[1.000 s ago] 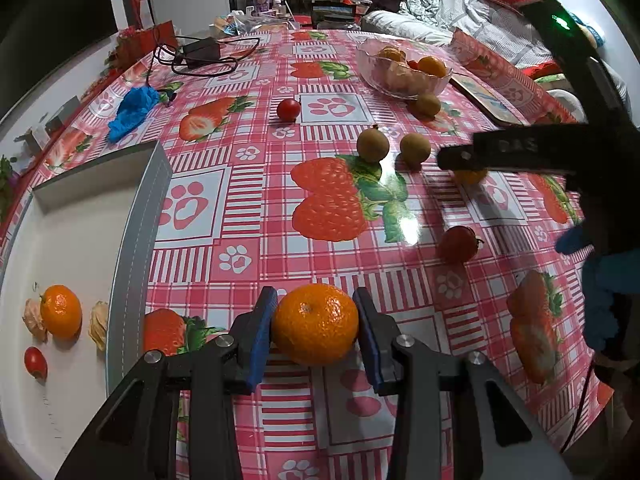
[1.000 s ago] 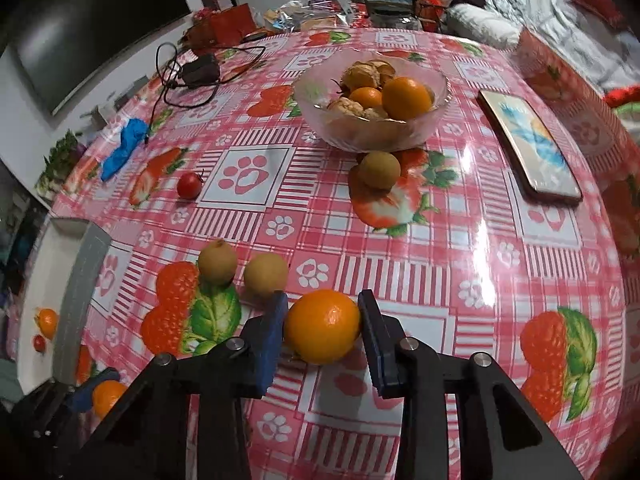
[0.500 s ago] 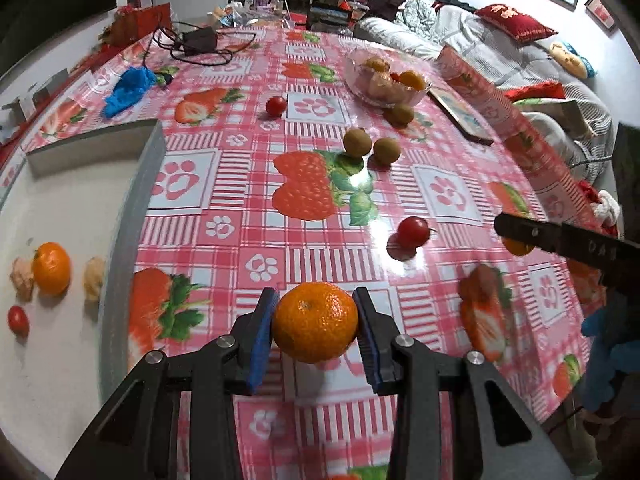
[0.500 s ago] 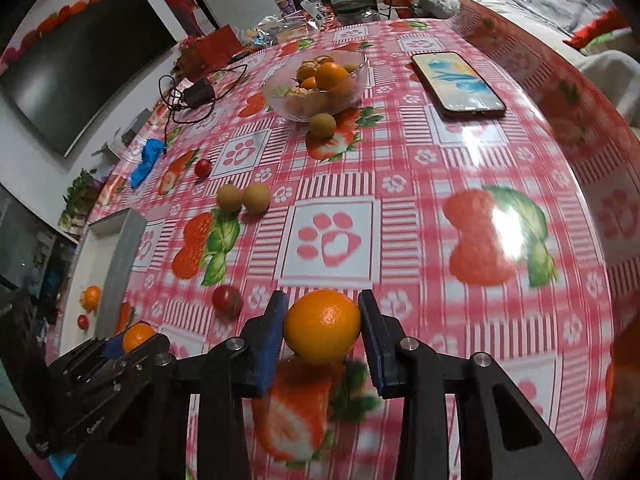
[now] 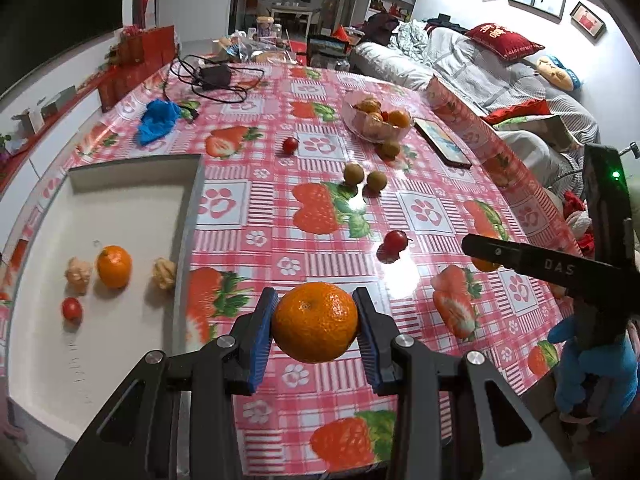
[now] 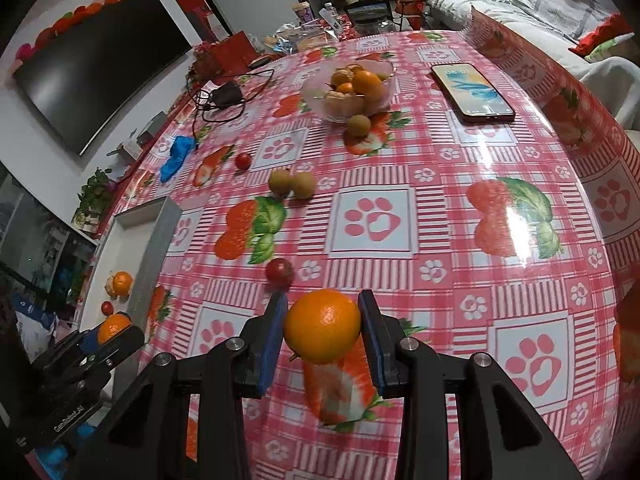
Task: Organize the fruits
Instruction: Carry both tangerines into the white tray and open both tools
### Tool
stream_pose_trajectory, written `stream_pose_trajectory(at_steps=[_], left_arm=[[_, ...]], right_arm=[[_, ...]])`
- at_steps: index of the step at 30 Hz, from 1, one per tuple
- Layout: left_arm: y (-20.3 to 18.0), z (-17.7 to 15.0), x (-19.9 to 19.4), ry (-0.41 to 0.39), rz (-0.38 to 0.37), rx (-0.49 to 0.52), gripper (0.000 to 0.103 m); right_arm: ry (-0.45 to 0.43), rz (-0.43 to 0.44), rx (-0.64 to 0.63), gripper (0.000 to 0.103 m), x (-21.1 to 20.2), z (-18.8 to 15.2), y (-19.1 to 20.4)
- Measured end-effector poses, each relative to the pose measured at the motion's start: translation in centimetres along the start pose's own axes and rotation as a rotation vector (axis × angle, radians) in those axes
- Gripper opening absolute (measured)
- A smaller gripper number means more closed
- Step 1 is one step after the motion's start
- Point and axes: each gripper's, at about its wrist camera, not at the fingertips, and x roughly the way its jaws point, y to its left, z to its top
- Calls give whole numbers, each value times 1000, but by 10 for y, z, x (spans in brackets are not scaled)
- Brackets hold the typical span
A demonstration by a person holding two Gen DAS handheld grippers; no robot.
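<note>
My left gripper (image 5: 315,322) is shut on a mandarin (image 5: 315,322), held above the table's near edge, just right of the white tray (image 5: 186,232). The tray holds an orange (image 5: 114,266), a cherry tomato (image 5: 72,309) and two walnuts (image 5: 165,273). My right gripper (image 6: 323,326) is shut on an orange (image 6: 323,326) above the tablecloth. It shows in the left wrist view (image 5: 486,266) at right. Loose on the cloth lie cherry tomatoes (image 5: 394,240), two brown round fruits (image 5: 354,173) and another (image 5: 390,148) beside a glass fruit bowl (image 5: 376,120).
A phone (image 6: 472,92) lies right of the bowl. A blue glove (image 5: 158,120) and a charger with cable (image 5: 214,78) lie at the far left. A sofa stands beyond the table's right edge. The left gripper shows at the lower left of the right wrist view (image 6: 114,330).
Both grippers have lifted and drawn back toward the near edge with their fruit. The left gripper has moved nearer the tray; the table fruits look farther away.
</note>
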Motion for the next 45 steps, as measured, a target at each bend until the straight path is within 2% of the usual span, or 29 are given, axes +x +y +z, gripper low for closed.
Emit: stream_pose_trajectory(at_steps=[15,21,27,37,45], left_arm=[[68,3,-33,-75,50,-131,42],[100,-2,-41,-93,106,-163,42],[137,-13,-40,-74,150,-224,42],[170,-31,-25,-9,198,-238,42],[185,-36,-7,41,208,-258,42]], right_arm=[[15,39,-71,38,1,6,60],[37,68,-133,38,12,9,100],[74,108,-202,38,31,8,146],[159,174,-318,38,76,1,225],[222,178,-372,38,109,-8,256]])
